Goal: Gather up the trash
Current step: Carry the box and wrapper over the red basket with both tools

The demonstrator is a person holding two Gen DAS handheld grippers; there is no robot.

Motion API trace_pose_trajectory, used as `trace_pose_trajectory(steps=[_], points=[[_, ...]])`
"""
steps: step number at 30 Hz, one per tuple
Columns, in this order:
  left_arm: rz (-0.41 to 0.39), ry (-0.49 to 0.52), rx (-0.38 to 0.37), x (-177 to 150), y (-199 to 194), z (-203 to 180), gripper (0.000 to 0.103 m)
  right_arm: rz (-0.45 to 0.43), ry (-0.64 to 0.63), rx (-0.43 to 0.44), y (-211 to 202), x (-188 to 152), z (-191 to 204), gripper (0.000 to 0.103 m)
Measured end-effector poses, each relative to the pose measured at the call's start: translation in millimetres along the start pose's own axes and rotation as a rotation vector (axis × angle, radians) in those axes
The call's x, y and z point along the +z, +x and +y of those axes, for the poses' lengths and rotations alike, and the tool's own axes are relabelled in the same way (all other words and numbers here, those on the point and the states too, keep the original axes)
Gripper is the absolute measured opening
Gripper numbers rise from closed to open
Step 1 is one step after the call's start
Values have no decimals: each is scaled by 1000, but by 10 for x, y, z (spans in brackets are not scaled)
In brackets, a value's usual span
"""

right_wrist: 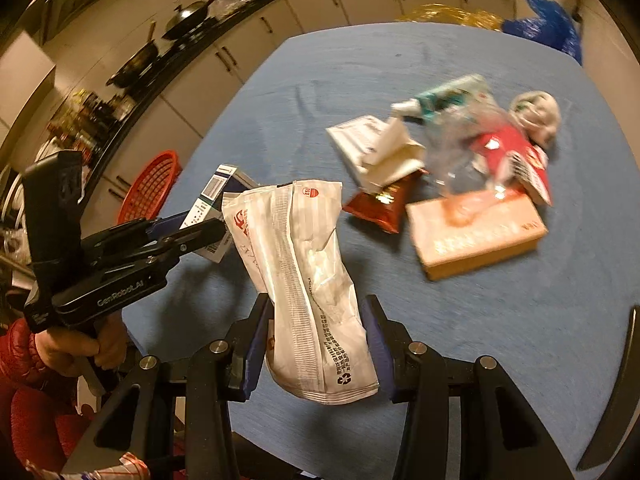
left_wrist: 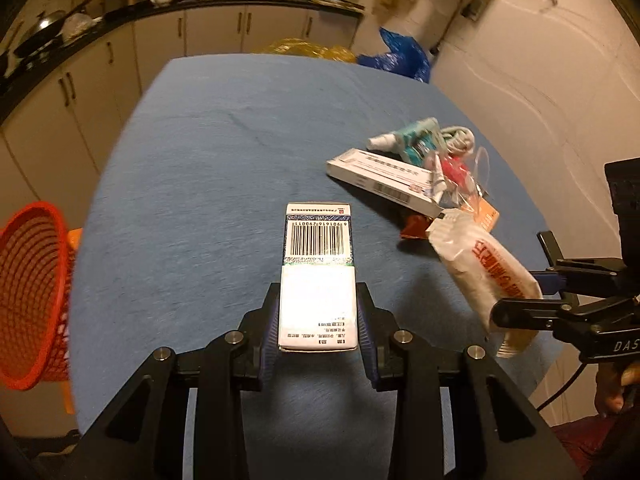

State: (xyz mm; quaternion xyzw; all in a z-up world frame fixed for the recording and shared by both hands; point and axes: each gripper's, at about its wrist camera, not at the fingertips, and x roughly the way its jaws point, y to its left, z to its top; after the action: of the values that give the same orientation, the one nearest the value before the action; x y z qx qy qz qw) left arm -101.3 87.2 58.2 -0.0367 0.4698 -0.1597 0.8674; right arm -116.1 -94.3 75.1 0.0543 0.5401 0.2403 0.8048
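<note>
Left gripper (left_wrist: 318, 312) pinches the stiff, light barcode carton (left_wrist: 318, 276) by its long sides above the table (left_wrist: 208, 184), right gripper (right_wrist: 316, 344) clamps the limp, crushable white pouch (right_wrist: 304, 280) mid-body; red basket (left_wrist: 32, 300) at left

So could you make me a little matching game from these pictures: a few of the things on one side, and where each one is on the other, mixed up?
Things:
1. barcode box
2. white pouch
3. red basket
4. orange box

Places:
A. lying on the blue table
B. clamped in the right gripper
C. beyond the table's left edge
D. clamped in the left gripper

Pairs: 1-D, 2-B, 3-C, 4-A
</note>
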Motion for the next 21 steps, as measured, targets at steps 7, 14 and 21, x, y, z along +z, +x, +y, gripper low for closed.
trace_pose_trajectory(steps=[7, 14, 21], points=[[-55, -37, 35, -71, -301, 202, 33, 4, -53, 18, 131, 108, 300, 49], [-104, -46, 74, -108, -564, 395, 33, -3, -89, 25, 195, 185, 544, 49], [-134, -54, 97, -126, -727, 586, 33, -6, -113, 29, 267, 261, 734, 49]])
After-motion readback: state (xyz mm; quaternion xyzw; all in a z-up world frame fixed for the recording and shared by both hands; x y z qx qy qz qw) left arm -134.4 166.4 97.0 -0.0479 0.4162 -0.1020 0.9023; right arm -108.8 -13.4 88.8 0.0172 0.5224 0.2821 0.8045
